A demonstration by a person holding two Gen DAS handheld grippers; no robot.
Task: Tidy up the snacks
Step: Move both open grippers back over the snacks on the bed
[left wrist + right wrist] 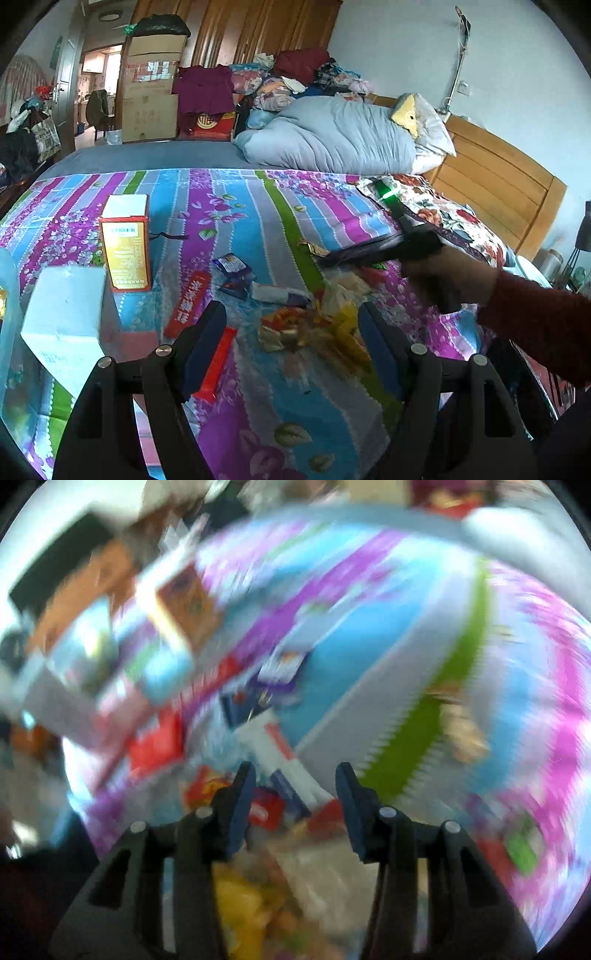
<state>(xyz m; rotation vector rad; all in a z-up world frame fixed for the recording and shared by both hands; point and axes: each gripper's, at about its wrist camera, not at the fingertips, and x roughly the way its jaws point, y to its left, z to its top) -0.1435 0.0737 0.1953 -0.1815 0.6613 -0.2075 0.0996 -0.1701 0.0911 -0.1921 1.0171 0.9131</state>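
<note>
Snacks lie scattered on a striped floral bedsheet (258,206). My left gripper (291,310) is open and hovers low over a pile of yellow and red packets (306,328), with nothing between its pads. A red bar (218,365) lies beside its left finger. Further off are a long red packet (190,304), blue packets (232,266) and a white-purple packet (280,293). An orange box (125,251) stands upright beside a white box (66,317). The right gripper (369,253) is a dark blur in a red-sleeved hand. In the blurred right wrist view, that gripper (295,775) is open over packets (273,746), gripping none.
A grey duvet (332,136) and a floral pillow (443,214) lie at the bed's far side against a wooden headboard (498,184). Clothes and cardboard boxes (151,92) are stacked beyond the bed. A clear plastic container (7,314) sits at the left edge.
</note>
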